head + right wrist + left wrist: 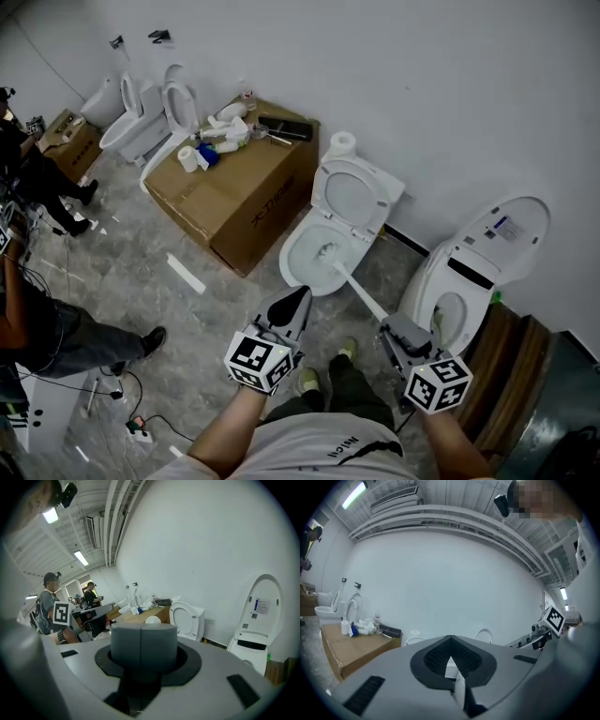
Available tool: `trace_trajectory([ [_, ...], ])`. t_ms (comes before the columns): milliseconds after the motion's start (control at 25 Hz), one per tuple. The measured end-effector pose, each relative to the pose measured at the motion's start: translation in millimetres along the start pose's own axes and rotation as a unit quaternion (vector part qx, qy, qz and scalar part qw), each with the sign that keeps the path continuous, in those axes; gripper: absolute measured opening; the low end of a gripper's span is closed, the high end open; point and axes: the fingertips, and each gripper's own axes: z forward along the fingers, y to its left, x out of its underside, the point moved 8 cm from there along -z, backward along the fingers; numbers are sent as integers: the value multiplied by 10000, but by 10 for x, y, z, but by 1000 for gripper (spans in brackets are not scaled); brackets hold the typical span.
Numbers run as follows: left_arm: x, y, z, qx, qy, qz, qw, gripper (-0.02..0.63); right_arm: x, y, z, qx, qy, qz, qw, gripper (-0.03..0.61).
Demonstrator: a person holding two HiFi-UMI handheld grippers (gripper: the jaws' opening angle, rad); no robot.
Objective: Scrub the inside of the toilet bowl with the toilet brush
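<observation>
A white toilet stands by the wall with its lid (349, 195) raised and its bowl (295, 267) open. The toilet brush (356, 281) has a long white handle; its head (327, 251) lies inside the bowl. My right gripper (392, 326) is shut on the near end of the handle, just right of the bowl. In the right gripper view the gripper (142, 631) shows its jaws pressed together, and the same toilet lid (187, 618) lies beyond. My left gripper (292, 302) hovers at the bowl's near rim, shut and holding nothing; the left gripper view shows it (450, 660) the same way.
A cardboard box (234, 202) with bottles and a paper roll stands left of the toilet. A second toilet (469, 272) with its lid up is close on the right, beside wooden boards (506, 356). More toilets (141, 117) and people (37, 319) are at the left.
</observation>
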Motion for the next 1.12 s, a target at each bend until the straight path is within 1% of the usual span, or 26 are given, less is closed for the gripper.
trace_trajectory([
  [160,15,195,213,-118,29,-80,9999,6,-137,-139,341,-121,187,-83,9997,156],
  [320,-34,437,544,-250,88,-50,9996,6,-353,-325,747,-265,321,-162,9990,156],
  [480,-88,677,985,-479,87,-3,9988,6,-661,-623,1208,-453,526,-347,9970,156],
  [600,-114,833,1363,-593,202,48,9980,6,-872,-882,1546,-603,712,-396,9949,156],
  [680,-116,927,1531,-701,286,33,9971,6,-932,-1022,1757,-707,893,-396,9927,156],
  [800,-70,1054,1748,-865,334,-40,9957,6,-910,-1227,2063,-846,1180,-365,9887,156],
  [920,35,1152,1955,-882,465,53,9950,6,-789,-1391,2369,-870,1348,-226,9868,156],
  [1000,164,1229,2045,-909,553,43,9943,6,-665,-1464,2528,-864,1453,-101,9856,156],
  [1120,403,1427,2203,-1089,625,-93,9920,6,-463,-1587,2771,-761,1601,171,9840,156],
])
